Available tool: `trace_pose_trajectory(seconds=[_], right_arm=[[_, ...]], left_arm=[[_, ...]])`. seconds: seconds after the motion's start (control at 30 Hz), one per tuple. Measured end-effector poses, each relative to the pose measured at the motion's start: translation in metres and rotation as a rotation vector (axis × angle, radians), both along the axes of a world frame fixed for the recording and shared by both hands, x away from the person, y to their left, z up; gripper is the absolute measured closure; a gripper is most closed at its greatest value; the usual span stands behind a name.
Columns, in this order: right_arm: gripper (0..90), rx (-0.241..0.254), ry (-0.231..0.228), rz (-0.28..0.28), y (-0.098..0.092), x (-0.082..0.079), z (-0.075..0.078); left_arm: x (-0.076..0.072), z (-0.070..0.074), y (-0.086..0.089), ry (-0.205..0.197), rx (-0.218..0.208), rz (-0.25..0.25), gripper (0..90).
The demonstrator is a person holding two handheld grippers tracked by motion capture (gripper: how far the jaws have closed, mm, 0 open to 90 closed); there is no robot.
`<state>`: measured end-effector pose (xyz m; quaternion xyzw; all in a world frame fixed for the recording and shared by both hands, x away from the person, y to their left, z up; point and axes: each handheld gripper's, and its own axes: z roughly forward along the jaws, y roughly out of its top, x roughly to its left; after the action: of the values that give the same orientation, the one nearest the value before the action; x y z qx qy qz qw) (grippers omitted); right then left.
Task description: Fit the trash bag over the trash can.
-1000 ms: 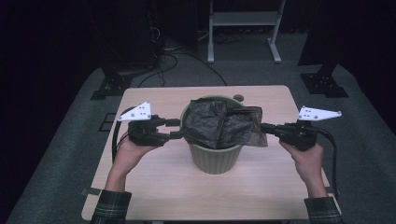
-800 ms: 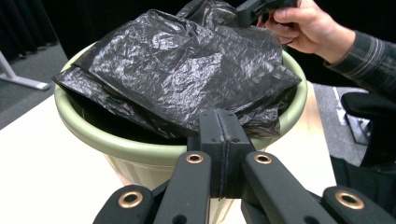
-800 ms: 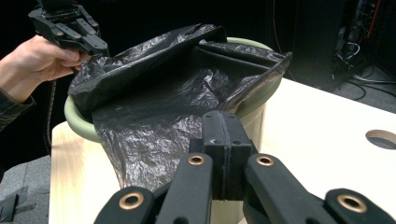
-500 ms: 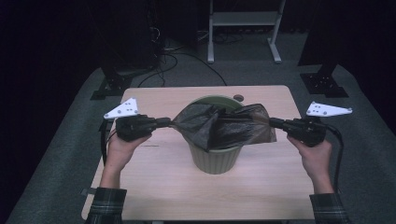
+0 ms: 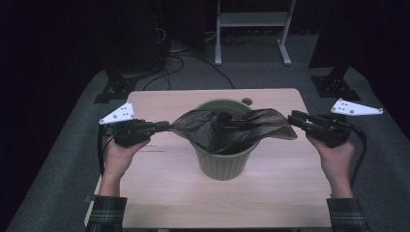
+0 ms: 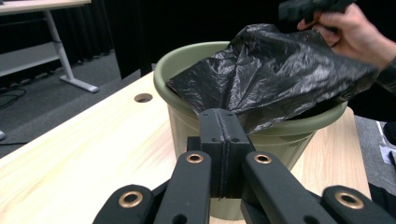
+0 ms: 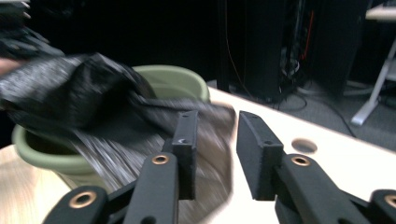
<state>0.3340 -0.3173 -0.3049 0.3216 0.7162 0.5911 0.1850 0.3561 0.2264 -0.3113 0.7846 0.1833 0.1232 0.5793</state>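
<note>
L jaws pinched tight on bag edge; L gripper sits left of bin. R jaws have just been opening, gap showing, bag edge slack between them but not pressed; R gripper off bin's right. Bag draped over bin mouth, mid-table. Step, I'd say: spreading liner over rim. Next: I re-grip right edge, pull it down over rim.

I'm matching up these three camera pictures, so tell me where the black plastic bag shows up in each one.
High view: the black plastic bag lies at centre, draped across the top of the green bin.
Left gripper view: upper right, spilling over the bin's rim just beyond the shut left tool.
Right gripper view: left and centre, blurred, reaching down to the open right tool.
Shared landmark: the green bin, beneath the bag in every view.
</note>
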Motion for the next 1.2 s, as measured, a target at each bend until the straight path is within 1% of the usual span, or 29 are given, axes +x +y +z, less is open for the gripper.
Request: trace_pose_trajectory(seconds=[0.1, 0.17, 0.27, 0.33, 0.4, 0.5, 0.6, 0.7, 0.8, 0.87, 0.93, 0.97, 1.03, 1.1, 1.2], right_arm=[[66.3, 0.013, -0.025, 0.047, 0.01, -0.005, 0.011], [65.2, 0.022, -0.021, 0.096, 0.02, -0.007, 0.015], [63.5, 0.027, -0.015, 0.148, 0.037, -0.007, 0.017], [62.9, 0.027, -0.019, 0.177, 0.048, -0.008, 0.019], [62.1, 0.022, -0.032, 0.201, 0.059, -0.008, 0.025], [61.5, 0.032, -0.05, 0.233, 0.07, -0.01, 0.035], [60.6, 0.04, -0.065, 0.272, 0.082, -0.012, 0.045], [60.3, 0.046, -0.077, 0.303, 0.093, -0.014, 0.052], [60.2, 0.04, -0.08, 0.323, 0.103, -0.014, 0.055], [59.9, 0.031, -0.083, 0.33, 0.108, -0.013, 0.056], [59.7, 0.026, -0.085, 0.333, 0.112, -0.013, 0.057], [58.8, 0.023, -0.084, 0.334, 0.114, -0.012, 0.057], [58.3, 0.021, -0.084, 0.331, 0.114, -0.011, 0.058], [58.3, 0.032, -0.086, 0.326, 0.114, -0.009, 0.06], [58.7, 0.027, -0.086, 0.313, 0.113, -0.007, 0.061]], left_arm=[[0.0, 0.0, -0.009, -0.003, -0.007, -0.024, 89.7], [-0.001, 0.002, -0.016, -0.007, -0.001, -0.036, 89.6], [-0.001, 0.005, -0.027, -0.022, 0.011, -0.05, 89.6], [-0.001, 0.008, -0.032, -0.031, 0.008, -0.06, 89.6], [-0.001, 0.011, -0.036, -0.04, 0.012, -0.066, 89.6], [-0.002, 0.014, -0.041, -0.047, 0.008, -0.076, 89.6], [-0.003, 0.016, -0.044, -0.051, 0.003, -0.088, 89.6], [-0.004, 0.016, -0.049, -0.054, 0.005, -0.097, 89.6], [-0.004, 0.018, -0.054, -0.06, 0.0, -0.106, 89.6], [-0.004, 0.019, -0.057, -0.063, 0.001, -0.112, 89.6], [-0.004, 0.021, -0.062, -0.064, -0.007, -0.122, 89.6], [-0.004, 0.022, -0.064, -0.069, -0.001, -0.128, 89.6], [-0.005, 0.022, -0.069, -0.069, 0.0, -0.143, 89.6], [-0.007, 0.021, -0.074, -0.072, 0.012, -0.155, 89.6], [-0.008, 0.02, -0.077, -0.07, 0.019, -0.16, 89.6]])
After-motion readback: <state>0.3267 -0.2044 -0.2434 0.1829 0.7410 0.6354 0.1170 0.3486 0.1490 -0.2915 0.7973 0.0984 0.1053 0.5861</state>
